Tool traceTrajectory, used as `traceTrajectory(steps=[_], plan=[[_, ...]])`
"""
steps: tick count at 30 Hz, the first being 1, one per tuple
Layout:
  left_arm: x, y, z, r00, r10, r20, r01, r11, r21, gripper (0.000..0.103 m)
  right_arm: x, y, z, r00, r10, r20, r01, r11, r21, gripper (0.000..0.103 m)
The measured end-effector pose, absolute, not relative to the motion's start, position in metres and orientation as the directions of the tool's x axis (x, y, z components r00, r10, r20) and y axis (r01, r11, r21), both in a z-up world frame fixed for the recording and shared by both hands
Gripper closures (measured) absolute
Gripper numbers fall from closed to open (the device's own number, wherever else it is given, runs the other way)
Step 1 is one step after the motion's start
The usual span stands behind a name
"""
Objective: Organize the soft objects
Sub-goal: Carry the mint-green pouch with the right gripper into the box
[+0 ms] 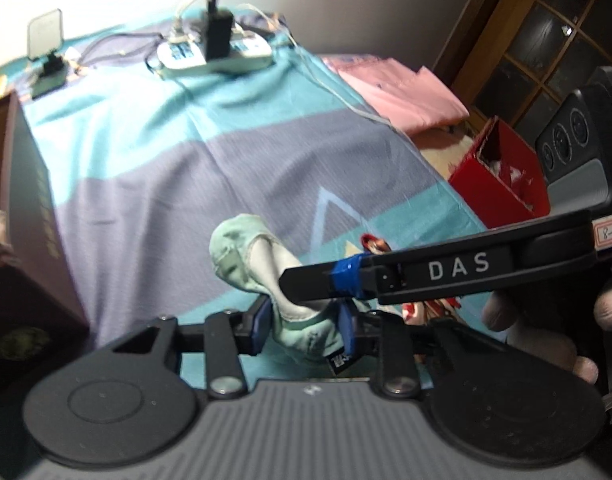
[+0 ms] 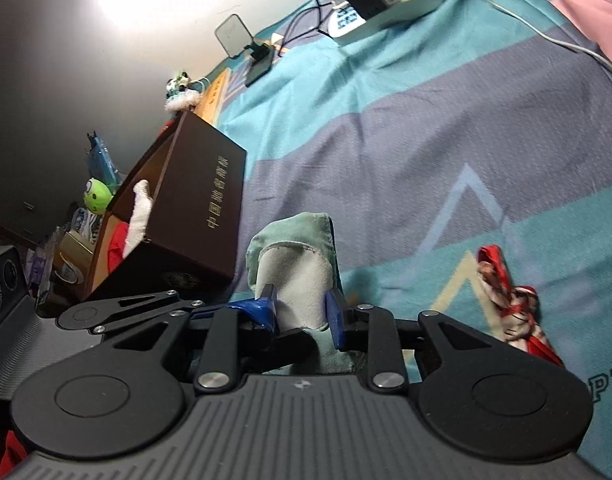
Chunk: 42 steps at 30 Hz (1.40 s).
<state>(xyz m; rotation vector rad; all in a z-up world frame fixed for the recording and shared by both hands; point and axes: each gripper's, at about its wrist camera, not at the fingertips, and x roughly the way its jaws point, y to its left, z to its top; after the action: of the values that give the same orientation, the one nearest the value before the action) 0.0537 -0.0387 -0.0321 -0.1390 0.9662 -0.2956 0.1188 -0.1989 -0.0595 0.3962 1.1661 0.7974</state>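
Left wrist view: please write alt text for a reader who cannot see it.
Both grippers hold one pale green soft slipper above a teal and purple bedspread: the left gripper from below, the right gripper reaching in from the right. Behind lie a power strip, pink fabric and a red box.

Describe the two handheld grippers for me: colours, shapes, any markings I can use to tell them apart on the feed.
Both share a grey ribbed body with two black round discs and black linkage arms with silver pivots. The left gripper has blue pads. The right gripper has long black fingers, one wrapped in blue tape, with white "DAS" lettering and a handwritten label on the body.
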Motion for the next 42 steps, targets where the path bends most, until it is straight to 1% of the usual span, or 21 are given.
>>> traceTrajectory(steps=[5,11,14,18,23,27,28,30,32,37,42], plan=[[0.033,0.001,0.009,0.637,-0.266,-0.724,0.171,0.964,-0.204,0.075,0.116,-0.163,-0.023,0.191,0.795,-0.576,-0.404,0.599,0.692,0.094],[0.009,0.056,0.048,0.731,-0.210,-0.649,0.147,0.978,-0.150,0.075,0.110,-0.108,0.015,0.209,0.842,-0.497,-0.484,0.531,0.696,0.094],[0.001,0.089,0.057,0.755,-0.181,-0.630,0.124,0.983,-0.134,0.075,0.108,-0.076,0.025,0.202,0.855,-0.477,-0.511,0.508,0.694,0.094],[-0.004,0.130,0.059,0.769,-0.140,-0.624,0.086,0.990,-0.116,0.075,0.105,-0.027,0.029,0.204,0.857,-0.474,-0.558,0.499,0.663,0.094],[0.003,0.181,0.047,0.756,-0.117,-0.644,0.045,0.991,-0.127,0.074,0.104,0.026,0.022,0.209,0.843,-0.495,-0.584,0.514,0.629,0.094],[0.015,0.207,0.028,0.728,-0.106,-0.677,0.025,0.991,-0.128,0.074,0.104,0.059,0.008,0.231,0.813,-0.535,-0.595,0.553,0.583,0.093],[0.019,0.213,0.022,0.721,-0.100,-0.686,0.020,0.992,-0.124,0.071,0.104,0.066,0.004,0.241,0.802,-0.547,-0.600,0.566,0.565,0.093],[0.027,0.223,0.008,0.700,-0.075,-0.710,-0.004,0.994,-0.110,0.070,0.104,0.077,-0.005,0.277,0.760,-0.588,-0.595,0.616,0.516,0.092],[0.031,0.231,-0.005,0.675,-0.069,-0.734,-0.023,0.993,-0.114,0.068,0.104,0.080,-0.011,0.289,0.737,-0.611,-0.576,0.643,0.504,0.092],[0.025,0.243,-0.014,0.652,-0.076,-0.754,-0.057,0.987,-0.149,0.060,0.101,0.076,-0.013,0.298,0.734,-0.610,-0.540,0.657,0.526,0.092],[0.019,0.242,-0.009,0.622,-0.009,-0.783,-0.123,0.986,-0.109,0.058,0.096,0.070,-0.006,0.299,0.742,-0.600,-0.524,0.653,0.547,0.092]])
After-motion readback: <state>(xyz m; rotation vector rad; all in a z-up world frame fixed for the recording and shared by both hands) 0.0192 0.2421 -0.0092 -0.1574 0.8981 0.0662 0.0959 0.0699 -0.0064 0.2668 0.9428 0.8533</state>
